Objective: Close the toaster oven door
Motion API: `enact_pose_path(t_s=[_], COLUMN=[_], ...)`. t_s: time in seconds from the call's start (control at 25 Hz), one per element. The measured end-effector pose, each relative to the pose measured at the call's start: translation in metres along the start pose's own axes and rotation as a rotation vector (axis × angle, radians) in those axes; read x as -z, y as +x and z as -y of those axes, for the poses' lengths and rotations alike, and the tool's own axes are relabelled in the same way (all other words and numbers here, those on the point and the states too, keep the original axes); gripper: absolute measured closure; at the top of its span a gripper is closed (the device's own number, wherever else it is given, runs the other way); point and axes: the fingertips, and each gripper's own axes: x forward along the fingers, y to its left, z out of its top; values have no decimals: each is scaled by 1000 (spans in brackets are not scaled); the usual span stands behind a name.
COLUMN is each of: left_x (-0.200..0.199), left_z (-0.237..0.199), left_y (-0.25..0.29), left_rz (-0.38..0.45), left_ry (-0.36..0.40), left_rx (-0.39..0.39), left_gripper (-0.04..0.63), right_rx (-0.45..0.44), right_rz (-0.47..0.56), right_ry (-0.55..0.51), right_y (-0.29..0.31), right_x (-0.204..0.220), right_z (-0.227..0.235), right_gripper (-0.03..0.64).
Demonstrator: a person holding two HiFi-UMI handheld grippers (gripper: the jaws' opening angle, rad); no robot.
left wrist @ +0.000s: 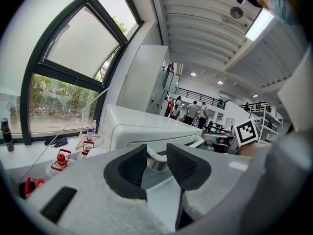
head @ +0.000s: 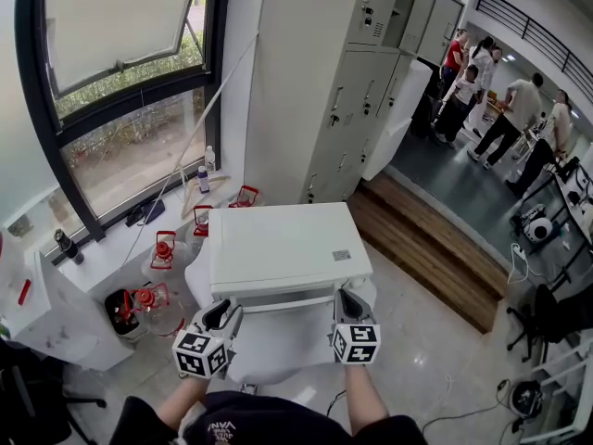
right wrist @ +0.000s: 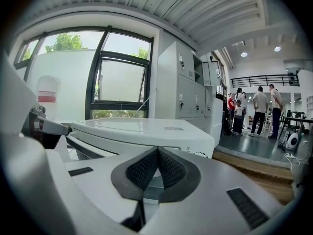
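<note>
A white toaster oven (head: 283, 246) stands on a small white table (head: 278, 352), its door tipped slightly out from the body. Along the door's top edge runs a white handle (head: 283, 303). My left gripper (head: 225, 312) is at the handle's left end; in the left gripper view its jaws (left wrist: 156, 163) are shut on the handle (left wrist: 154, 155), which passes between the black pads. My right gripper (head: 348, 301) sits at the door's right end. The right gripper view shows this gripper (right wrist: 157, 166) shut, pads pressed together and empty, with the oven (right wrist: 146, 131) just beyond.
Red-capped bottles (head: 164, 248) and small clutter line the window sill at left. Tall grey lockers (head: 357, 91) stand behind the oven. A wooden step (head: 435, 248) and several people (head: 505, 114) are at the right. A black bin (head: 119, 310) sits low on the left.
</note>
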Motion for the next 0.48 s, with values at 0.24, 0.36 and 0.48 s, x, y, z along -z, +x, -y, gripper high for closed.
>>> enact_pose_path(t_s=[0.24, 0.36, 0.48], left_x=[-10, -12, -13], left_z=[1, -2, -4], left_y=[-9, -17, -25], left_rz=[50, 61, 78], left_ry=[21, 29, 39], left_rx=[5, -14, -39], left_gripper=[457, 457, 459], right_rx=[11, 9, 6], right_rz=[21, 38, 52], right_ry=[18, 35, 42], right_y=[-5, -14, -26], right_x=[-1, -1, -2], right_z=[-4, -7, -10], right_gripper=[615, 614, 614])
